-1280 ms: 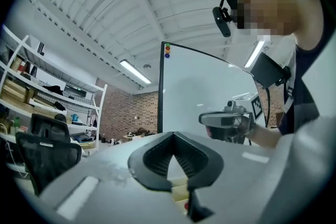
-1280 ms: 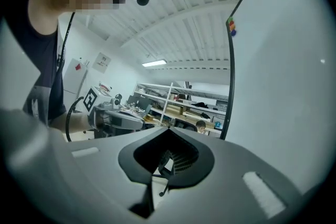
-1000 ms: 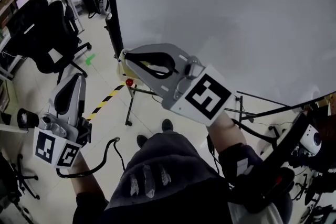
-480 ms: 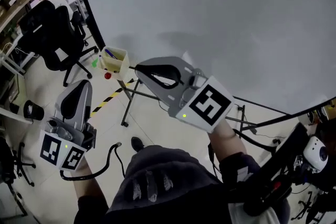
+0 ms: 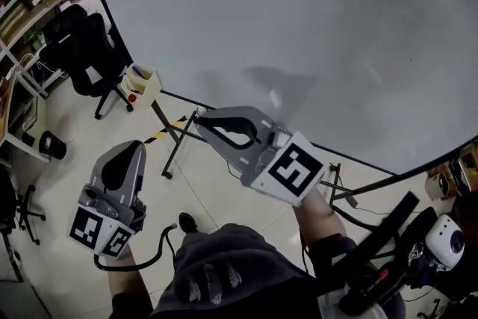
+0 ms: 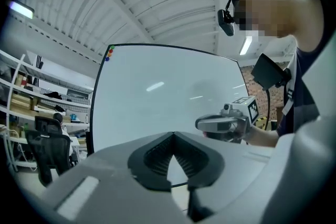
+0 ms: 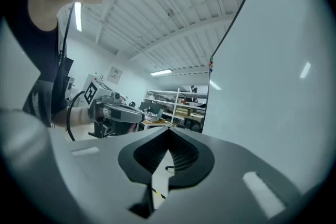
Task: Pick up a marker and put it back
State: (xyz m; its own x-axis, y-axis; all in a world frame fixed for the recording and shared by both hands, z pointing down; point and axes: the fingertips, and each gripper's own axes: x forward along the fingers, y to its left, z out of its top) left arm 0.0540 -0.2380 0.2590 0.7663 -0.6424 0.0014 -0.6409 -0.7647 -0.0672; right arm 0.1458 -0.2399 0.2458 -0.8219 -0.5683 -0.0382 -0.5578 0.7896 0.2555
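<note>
Head view: marker box [image 5: 142, 81] hangs at the lower-left corner of the whiteboard [image 5: 299, 26], just off its black edge. It's a small pale-yellow open-top box. Something blue pokes out of it, likely the marker [image 5: 137, 72], but it's too small to be sure. There's a red round thing [image 5: 132, 97] on the box front, magnet or cap, can't tell. No other container in sight.

Grippers:
- left gripper [image 5: 132, 149]: below the whiteboard's lower-left corner, well apart from the box. Jaws fully together, nothing in them. Left gripper view agrees: tips meet, only bare board behind.
- right gripper [image 5: 200, 121]: just under the whiteboard's bottom edge, by the stand leg [image 5: 177, 152]. Pads pressed together, empty. Nearer the box than the left one, but not at it.

Risks as I judge them:
- Both sets of jaws are closed. Going into the box like that pushes the marker down or shoves the box, no grasp. Open before the approach.
- Box looks light and is perched on the whiteboard's corner. A side bump from either gripper probably tips it or knocks it off.
- Box mouth is narrow. Wide jaws may snag the rim and lift the box along with the marker.
- Stand legs under the whiteboard are near the person's shoe [image 5: 187, 222]. A kick would shake the board and box.
</note>
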